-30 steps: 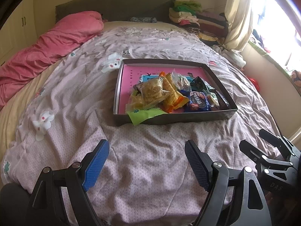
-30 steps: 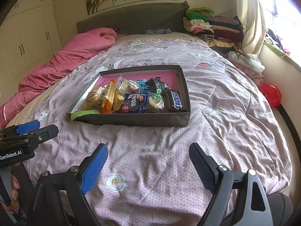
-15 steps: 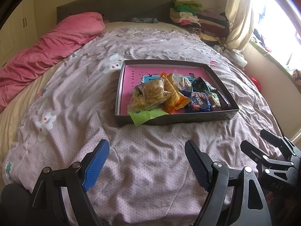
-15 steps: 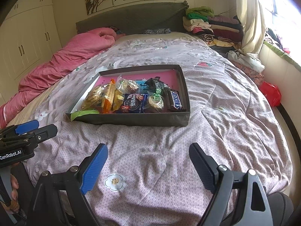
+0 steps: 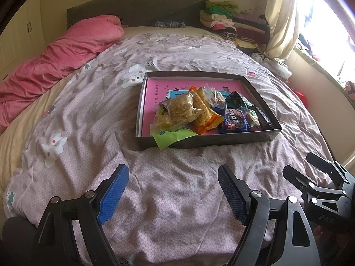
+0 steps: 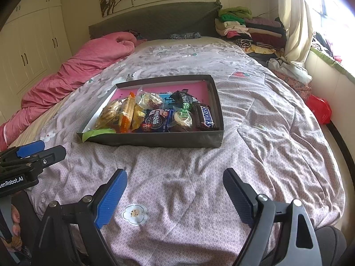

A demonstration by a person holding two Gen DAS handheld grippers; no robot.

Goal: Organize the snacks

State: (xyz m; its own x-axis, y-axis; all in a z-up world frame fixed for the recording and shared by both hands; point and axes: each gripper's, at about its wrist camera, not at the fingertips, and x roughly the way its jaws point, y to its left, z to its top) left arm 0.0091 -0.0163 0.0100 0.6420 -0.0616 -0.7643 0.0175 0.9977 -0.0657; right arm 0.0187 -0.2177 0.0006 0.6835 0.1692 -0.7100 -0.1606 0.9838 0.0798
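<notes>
Nearest to me, my left hand-held gripper (image 5: pixel 172 191) hangs over the foot of the bed with its blue-padded fingers (image 5: pixel 114 194) spread wide apart, nothing between them and nothing touched. My right hand-held gripper (image 6: pixel 175 196) stands the same way beside it, jaws wide and empty, above a white flower printed on the pink quilt (image 6: pixel 199 166). Each gripper shows at the edge of the other's view. Farther up, on the middle of the quilt, lies a shallow dark box (image 6: pixel 155 138) with a pink floor, well apart from both grippers. The snacks are heaped at its near end: a green wrapper (image 5: pixel 170 137) hanging over the near wall, a clear bag of golden biscuits (image 5: pixel 179 108), orange packets (image 5: pixel 205 113), a blue cookie pack (image 6: pixel 156 119) and a Snickers bar (image 6: pixel 206 116) by the right wall. Beyond the box a pink duvet (image 6: pixel 88 66) lies bunched along the left, with folded clothes (image 6: pixel 244 28) stacked by the dark headboard.
</notes>
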